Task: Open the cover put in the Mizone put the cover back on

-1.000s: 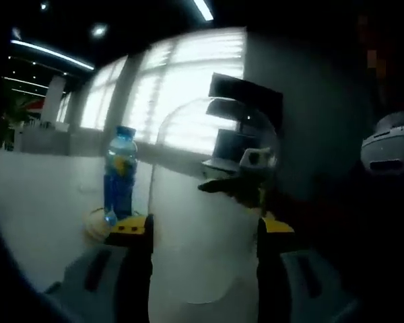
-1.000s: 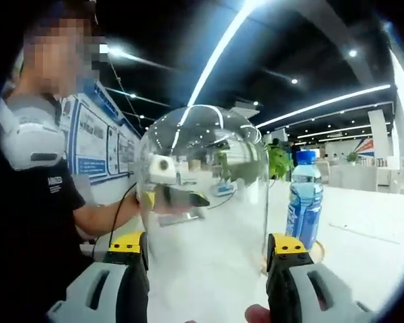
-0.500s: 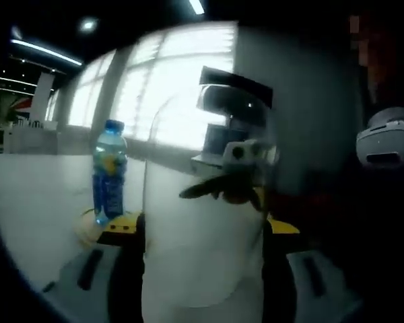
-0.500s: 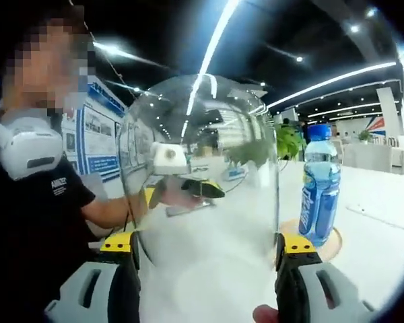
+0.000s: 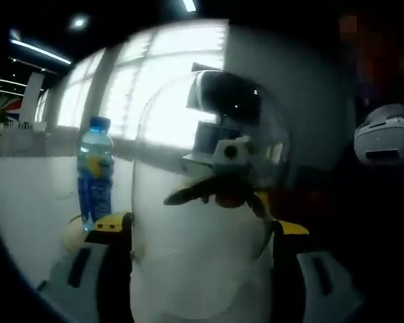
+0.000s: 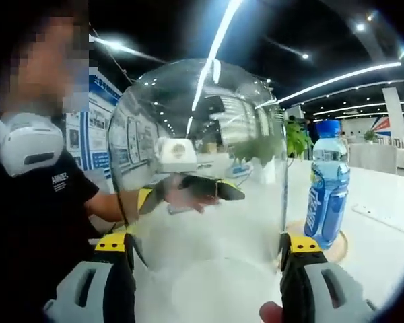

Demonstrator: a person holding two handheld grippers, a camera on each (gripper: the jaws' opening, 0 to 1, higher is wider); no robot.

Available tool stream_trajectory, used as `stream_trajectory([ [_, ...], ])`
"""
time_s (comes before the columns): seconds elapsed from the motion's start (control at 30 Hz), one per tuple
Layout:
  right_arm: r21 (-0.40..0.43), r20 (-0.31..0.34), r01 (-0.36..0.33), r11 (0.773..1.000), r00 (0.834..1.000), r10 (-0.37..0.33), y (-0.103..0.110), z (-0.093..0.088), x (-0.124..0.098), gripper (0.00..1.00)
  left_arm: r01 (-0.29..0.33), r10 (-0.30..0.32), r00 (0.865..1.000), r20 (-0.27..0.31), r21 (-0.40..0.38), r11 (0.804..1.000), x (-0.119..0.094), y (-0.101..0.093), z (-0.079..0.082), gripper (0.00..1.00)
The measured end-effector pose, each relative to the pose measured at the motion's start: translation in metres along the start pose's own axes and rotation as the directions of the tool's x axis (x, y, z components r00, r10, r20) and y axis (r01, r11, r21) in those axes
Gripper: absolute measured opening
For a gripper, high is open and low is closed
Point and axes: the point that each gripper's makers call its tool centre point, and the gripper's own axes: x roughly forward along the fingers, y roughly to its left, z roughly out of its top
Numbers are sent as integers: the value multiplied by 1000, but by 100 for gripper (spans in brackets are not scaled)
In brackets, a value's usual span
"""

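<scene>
Clear glass dome cover (image 6: 202, 182) held between two handheld grippers above a white table (image 6: 384, 249).

Left gripper (image 5: 200, 229) and right gripper (image 6: 205, 245) each have their yellow-tipped jaws spread wide and pressed against opposite sides of the dome (image 5: 209, 202), clamping it. Blue Mizone bottle with a blue cap (image 6: 327, 183) stands upright on a round wooden base (image 6: 340, 247) beside the dome, outside it. Bottle (image 5: 94, 171) appears again past the left jaw.

A large open office or exhibition hall is shown. Long light strips (image 6: 215, 47) are fixed on a dark ceiling, information boards (image 6: 97, 128) are hung on the wall, potted plants (image 6: 296, 138) are placed, and wide bright windows (image 5: 155, 87) are seen.
</scene>
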Motion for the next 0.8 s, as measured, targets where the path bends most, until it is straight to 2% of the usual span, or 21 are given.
stream_trajectory([
  [0.17,-26,26,-13,1000,1000,14,-1,1,8,89,13,-13,1000,7,12,1000,1,0,-1,77],
  [0.4,-35,50,-29,999,998,31,-1,3,8,90,30,-30,1000,-6,27,999,4,4,-2,77],
  [0.53,-38,65,-21,999,998,24,-1,4,8,90,46,-46,999,9,35,998,5,5,-3,76],
  [0.8,-46,33,-27,999,999,29,0,3,9,90,57,-57,998,12,43,997,6,4,-2,76],
])
